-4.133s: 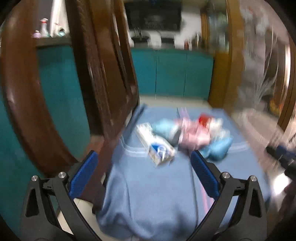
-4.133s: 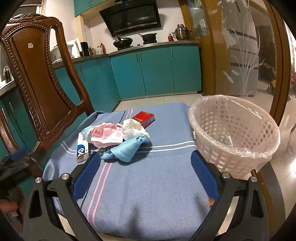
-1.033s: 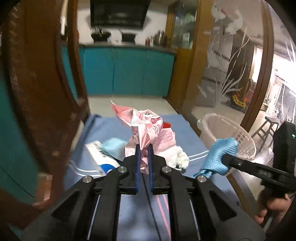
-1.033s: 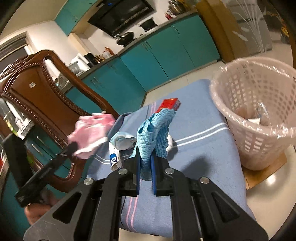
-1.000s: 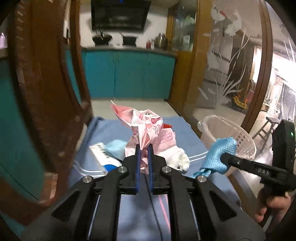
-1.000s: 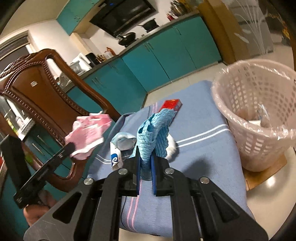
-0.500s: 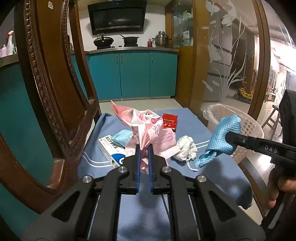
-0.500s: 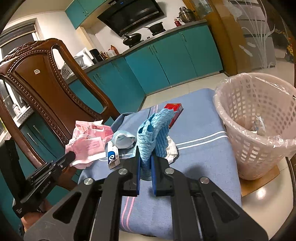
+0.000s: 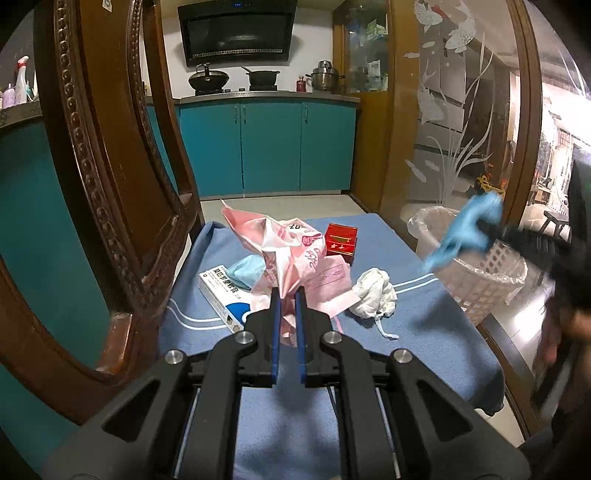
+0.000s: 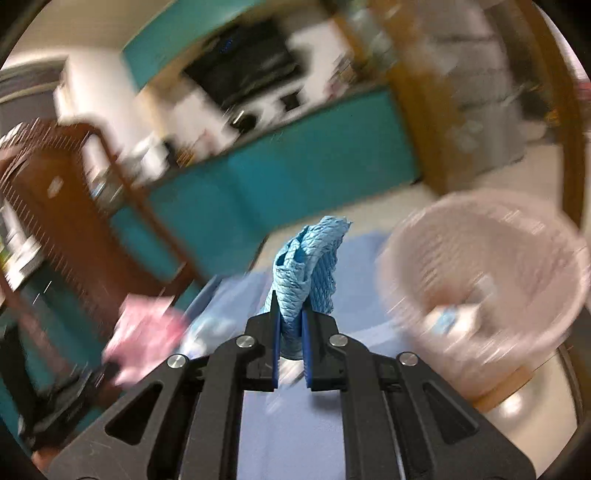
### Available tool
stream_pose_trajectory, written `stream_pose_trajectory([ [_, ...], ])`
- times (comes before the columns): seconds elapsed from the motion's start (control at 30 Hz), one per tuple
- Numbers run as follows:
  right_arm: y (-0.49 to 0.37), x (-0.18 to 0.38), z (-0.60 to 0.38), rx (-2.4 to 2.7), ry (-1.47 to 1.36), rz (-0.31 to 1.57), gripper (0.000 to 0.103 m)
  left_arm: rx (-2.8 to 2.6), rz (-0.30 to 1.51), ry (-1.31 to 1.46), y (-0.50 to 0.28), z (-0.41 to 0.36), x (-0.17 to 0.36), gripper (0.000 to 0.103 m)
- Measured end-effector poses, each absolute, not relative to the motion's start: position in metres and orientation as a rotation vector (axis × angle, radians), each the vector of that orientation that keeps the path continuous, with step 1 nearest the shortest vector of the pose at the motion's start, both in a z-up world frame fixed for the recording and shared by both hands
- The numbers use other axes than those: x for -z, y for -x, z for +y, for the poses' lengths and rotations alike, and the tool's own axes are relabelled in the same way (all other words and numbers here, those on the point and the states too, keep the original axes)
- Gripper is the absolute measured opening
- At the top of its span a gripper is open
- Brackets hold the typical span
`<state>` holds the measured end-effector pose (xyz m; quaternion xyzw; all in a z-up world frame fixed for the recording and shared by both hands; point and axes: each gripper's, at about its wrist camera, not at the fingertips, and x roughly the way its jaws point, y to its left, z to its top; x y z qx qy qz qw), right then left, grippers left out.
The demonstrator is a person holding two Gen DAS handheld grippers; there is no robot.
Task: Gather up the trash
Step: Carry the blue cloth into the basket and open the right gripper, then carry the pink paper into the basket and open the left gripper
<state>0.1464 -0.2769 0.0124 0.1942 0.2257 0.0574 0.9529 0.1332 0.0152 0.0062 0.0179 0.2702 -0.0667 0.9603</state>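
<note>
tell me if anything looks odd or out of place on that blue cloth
Loose trash lies scattered on the blue cloth instead of in the basket: a crumpled white tissue, a red box, a white and blue carton and a light blue mask. Nothing looks spilled or broken.

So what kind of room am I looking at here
Most likely a home kitchen with a dining corner. A range hood hangs over pots on a stove, teal cabinets run below the counter, and a carved wooden chair stands beside the blue cloth.
</note>
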Motion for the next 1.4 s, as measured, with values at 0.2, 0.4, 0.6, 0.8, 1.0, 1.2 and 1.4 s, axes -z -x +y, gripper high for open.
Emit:
stream_pose_trajectory([
  [0.2, -0.159, 0.007, -0.354, 0.179, -0.453, 0.406, 0.011, 0.132, 0.557, -0.038, -0.135, 0.017, -0.003, 0.008],
  [0.4, -0.168, 0.024, -0.374, 0.257, -0.467, 0.469, 0.016, 0.133, 0.556, -0.039, -0.137, 0.013, -0.004, 0.008],
  [0.6, -0.161, 0.014, -0.36, 0.267, -0.436, 0.454, 0.08, 0.135, 0.56, -0.044, -0.138, 0.01, -0.003, 0.008],
  [0.8, -0.099, -0.018, -0.339, 0.223, -0.508, 0.26, 0.1, 0.144, 0.562, -0.056, -0.139, 0.005, 0.0, 0.008],
  [1.0, -0.09, -0.025, -0.298, 0.17, -0.468, 0.263, 0.1, 0.21, 0.573, -0.043, -0.152, -0.017, -0.001, 0.008],
  [1.2, -0.056, -0.032, -0.328, 0.304, -0.557, 0.076, 0.1, 0.392, 0.555, -0.032, -0.18, -0.098, -0.015, 0.008],
  [1.4, -0.033, -0.031, -0.363, 0.444, -0.627, -0.043, 0.1, 0.577, 0.58, -0.013, -0.233, -0.215, -0.024, 0.008],
])
